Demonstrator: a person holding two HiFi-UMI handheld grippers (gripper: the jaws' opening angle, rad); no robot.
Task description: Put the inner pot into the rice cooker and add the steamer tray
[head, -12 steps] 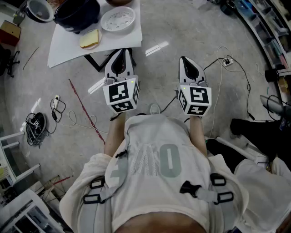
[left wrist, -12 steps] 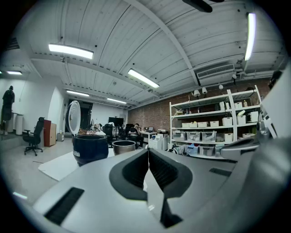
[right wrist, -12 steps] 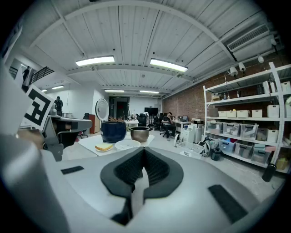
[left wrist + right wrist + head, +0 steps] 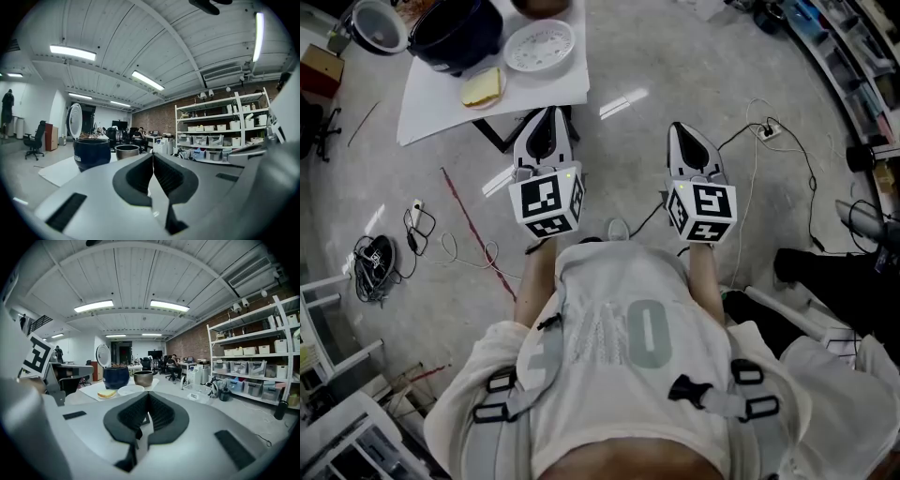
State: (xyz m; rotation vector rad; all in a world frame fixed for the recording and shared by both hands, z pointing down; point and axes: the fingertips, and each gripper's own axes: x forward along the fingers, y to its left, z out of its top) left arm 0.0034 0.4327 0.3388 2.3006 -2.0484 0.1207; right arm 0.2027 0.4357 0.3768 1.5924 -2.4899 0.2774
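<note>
We see the dark blue round rice cooker standing upright on the white tabletop, its white lid swung up and open. Just beside it stands the bronze-coloured metal inner pot, upright, outside the cooker. Nearer to us, the white round perforated steamer tray lies flat, apart from both.

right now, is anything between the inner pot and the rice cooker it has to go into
Nothing visible. The inner pot stands right beside the rice cooker on the white tabletop, and the cooker's lid is up.
</note>
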